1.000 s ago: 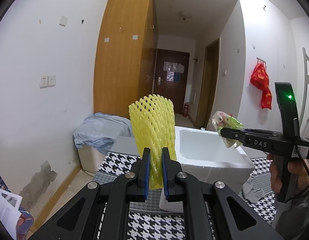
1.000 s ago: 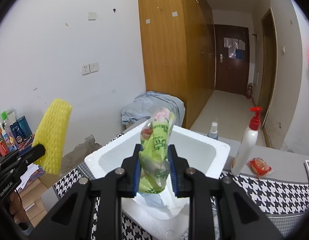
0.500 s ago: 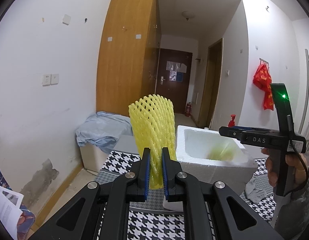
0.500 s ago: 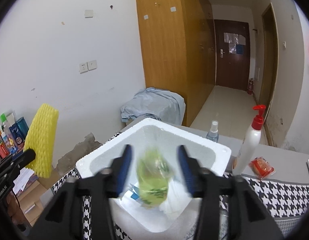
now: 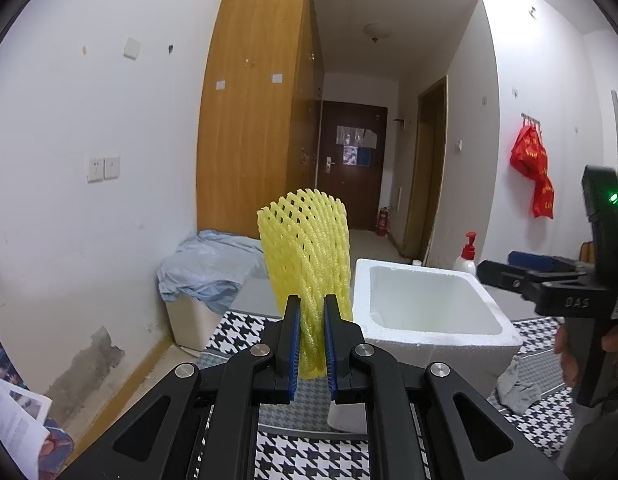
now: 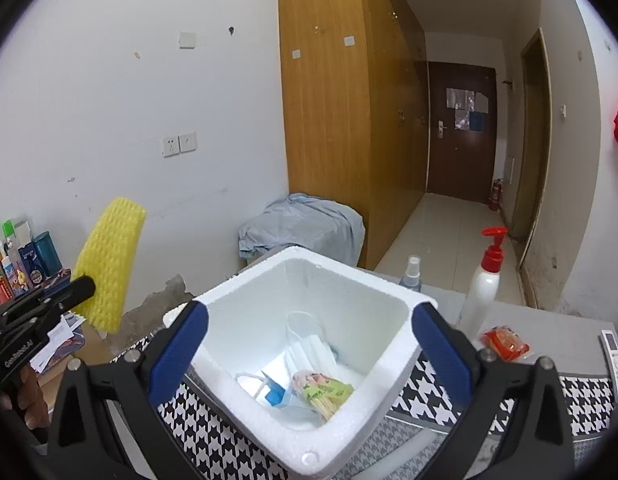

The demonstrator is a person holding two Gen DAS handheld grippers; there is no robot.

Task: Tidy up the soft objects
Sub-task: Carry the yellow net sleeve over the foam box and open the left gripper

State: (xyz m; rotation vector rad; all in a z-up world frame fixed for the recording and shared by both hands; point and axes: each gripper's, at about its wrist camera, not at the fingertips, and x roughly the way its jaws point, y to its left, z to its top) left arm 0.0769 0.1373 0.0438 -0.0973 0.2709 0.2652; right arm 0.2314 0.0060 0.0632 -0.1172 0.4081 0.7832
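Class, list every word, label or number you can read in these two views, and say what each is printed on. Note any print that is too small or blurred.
"DAS": on the right gripper, side of the body.
"GenRobot.AI": on the left gripper, side of the body.
Green snack bag in the foam box: print unreadable.
Red bag on the wall: gold characters blurred.
Door papers: too small.
Bottles at left: labels blurred.

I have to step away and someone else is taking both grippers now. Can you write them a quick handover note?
Left gripper: shut on the yellow foam net, held up beside the foam box.
Right gripper: jaws have just been opening, nothing between them, above the box.
Done: green snack bag lies in the box with the face masks.
Left: the net probably goes in next.
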